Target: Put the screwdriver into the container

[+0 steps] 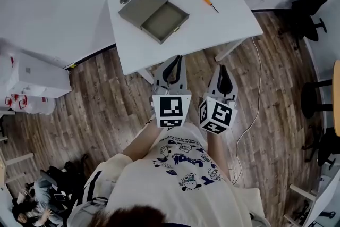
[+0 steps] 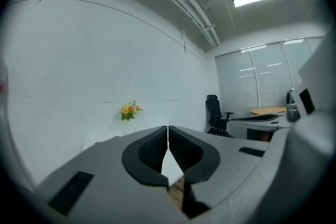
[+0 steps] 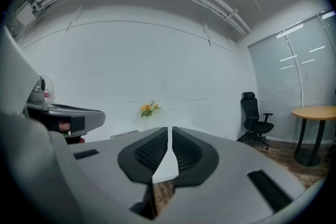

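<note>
Head view: shirt (image 1: 175,178) nearest. left gripper (image 1: 173,62) and right gripper (image 1: 222,69) near, short of table (image 1: 212,32). screwdriver (image 1: 209,2) far right on top, container (image 1: 139,6) left of it, apart.
Left gripper view: jaws pinched together, empty.
Right gripper view: same.
Reach not begun imo; next, open right, go for handle.

T-shirt (image 1: 178,170): cream-white and loose, with small cartoon figures and letters printed in dark blue on the front.
Sleeve (image 1: 109,167): short and wide, of the same cream cloth.
Left gripper (image 1: 173,61): light grey shell that narrows to two black jaws.
Right gripper (image 1: 223,69): same grey shell and black jaws.
Left marker cube (image 1: 171,110): white faces with black square patterns.
Right marker cube (image 1: 217,115): white faces, with other black patterns.
Pads (image 2: 152,149) (image 3: 149,153): black and finely ribbed, set in smooth grey bodies with dark rectangular slots at each side.
</note>
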### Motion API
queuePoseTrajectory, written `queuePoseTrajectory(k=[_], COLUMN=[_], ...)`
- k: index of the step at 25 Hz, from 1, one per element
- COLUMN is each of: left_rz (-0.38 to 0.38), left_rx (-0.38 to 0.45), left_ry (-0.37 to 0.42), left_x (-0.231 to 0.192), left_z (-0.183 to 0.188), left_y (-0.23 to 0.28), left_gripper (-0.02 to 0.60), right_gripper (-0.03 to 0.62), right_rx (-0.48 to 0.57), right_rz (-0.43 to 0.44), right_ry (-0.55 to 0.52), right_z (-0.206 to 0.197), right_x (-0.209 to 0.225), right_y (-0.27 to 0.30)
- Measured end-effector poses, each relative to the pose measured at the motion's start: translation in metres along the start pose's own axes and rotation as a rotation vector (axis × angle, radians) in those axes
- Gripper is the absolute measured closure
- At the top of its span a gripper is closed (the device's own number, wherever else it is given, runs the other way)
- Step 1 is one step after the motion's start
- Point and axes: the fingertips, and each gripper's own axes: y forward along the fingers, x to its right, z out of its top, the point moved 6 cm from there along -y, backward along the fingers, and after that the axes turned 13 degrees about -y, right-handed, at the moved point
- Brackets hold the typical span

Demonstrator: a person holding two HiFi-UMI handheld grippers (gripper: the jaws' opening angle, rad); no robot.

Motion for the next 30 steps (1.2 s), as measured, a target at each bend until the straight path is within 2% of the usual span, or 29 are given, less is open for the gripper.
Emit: queuePoseTrajectory(k=[12, 22, 30], left_rz=[-0.03, -0.002, 0.043], left_rx=[-0.029, -0.071, -0.087], left_ry=[-0.001, -0.022, -0.035], left_x=[-0.041, -0.057, -0.065], left_z=[0.006, 0.001, -0.001], left_y=[0.068, 0.107, 0.163], left_gripper=[0.561, 0.561, 0.561], right_gripper=[0.551, 0.551, 0.551], right_rx=[-0.041, -0.086, -0.102], right_rz=[-0.031, -0.003, 0.043], right_ry=[0.007, 0.013, 0.0], right_z=[-0.001, -0.008, -0.012], right_x=[-0.008, -0.008, 0.008], right_y=[0.072, 0.115, 0.179])
